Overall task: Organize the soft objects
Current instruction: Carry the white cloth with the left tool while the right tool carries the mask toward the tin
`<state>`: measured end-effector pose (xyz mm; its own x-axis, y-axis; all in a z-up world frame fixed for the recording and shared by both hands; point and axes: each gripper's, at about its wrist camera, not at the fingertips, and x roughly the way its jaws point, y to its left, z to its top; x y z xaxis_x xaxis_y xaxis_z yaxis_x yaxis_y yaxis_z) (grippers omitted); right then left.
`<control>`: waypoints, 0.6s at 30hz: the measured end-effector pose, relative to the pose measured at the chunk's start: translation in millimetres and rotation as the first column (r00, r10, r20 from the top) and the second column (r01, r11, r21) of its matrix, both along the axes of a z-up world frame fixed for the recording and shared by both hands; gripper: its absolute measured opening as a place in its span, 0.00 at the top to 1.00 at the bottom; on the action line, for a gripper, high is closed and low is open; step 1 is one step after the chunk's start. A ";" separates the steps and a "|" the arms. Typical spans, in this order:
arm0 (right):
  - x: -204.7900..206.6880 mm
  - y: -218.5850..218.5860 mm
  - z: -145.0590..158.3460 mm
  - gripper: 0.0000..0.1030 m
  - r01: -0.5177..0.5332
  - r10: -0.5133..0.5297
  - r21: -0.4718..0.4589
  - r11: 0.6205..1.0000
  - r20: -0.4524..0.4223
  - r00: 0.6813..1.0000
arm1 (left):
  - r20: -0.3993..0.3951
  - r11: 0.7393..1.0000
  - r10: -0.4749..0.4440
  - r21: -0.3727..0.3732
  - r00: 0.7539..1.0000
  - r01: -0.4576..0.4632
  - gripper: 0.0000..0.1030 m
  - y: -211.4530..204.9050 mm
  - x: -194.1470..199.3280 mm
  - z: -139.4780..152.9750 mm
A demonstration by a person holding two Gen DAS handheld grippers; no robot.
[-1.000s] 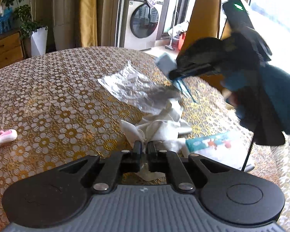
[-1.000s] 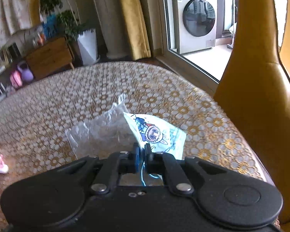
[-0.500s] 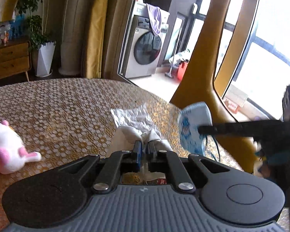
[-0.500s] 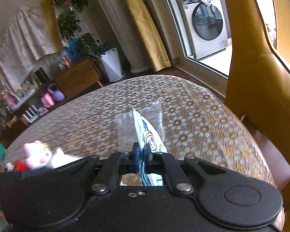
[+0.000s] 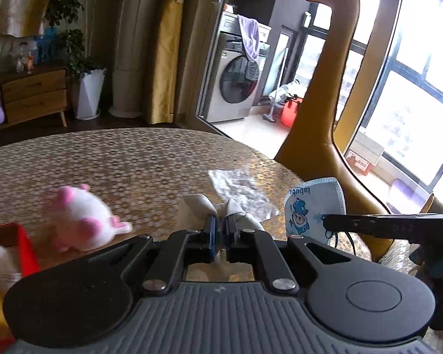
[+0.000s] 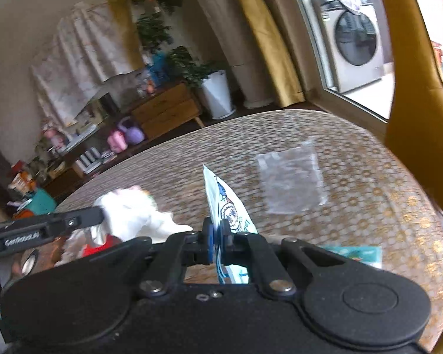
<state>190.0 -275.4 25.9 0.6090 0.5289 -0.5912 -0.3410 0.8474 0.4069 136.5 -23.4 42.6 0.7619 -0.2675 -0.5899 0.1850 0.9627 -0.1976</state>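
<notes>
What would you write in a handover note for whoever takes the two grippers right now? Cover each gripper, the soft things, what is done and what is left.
Left gripper: shut on a white cloth, held off the table.
Right gripper: shut on a printed face mask, also lifted.
Pink and white plush toy lies on the table, beside a red box at the left edge.
Clear plastic bag lies flat, apparently empty.
Done: both items picked up.
Left: place cloth and mask, probably also the plush.
</notes>
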 end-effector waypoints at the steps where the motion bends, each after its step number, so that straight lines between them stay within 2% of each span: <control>1: -4.9 7.9 2.6 0.96 -0.015 0.015 0.001 1.000 0.003 1.000 | 0.003 1.000 0.004 0.006 1.000 -0.004 0.94 7.6 -3.4 1.5; 10: -39.5 85.7 27.6 0.96 -0.149 0.149 0.000 0.989 0.036 0.988 | 0.035 0.996 0.076 0.033 0.996 -0.078 0.94 77.4 -45.9 25.7; 18: -56.2 166.5 37.4 0.96 -0.253 0.253 -0.008 0.968 0.055 0.966 | 0.063 0.988 0.145 0.052 0.987 -0.148 0.94 140.2 -74.9 39.6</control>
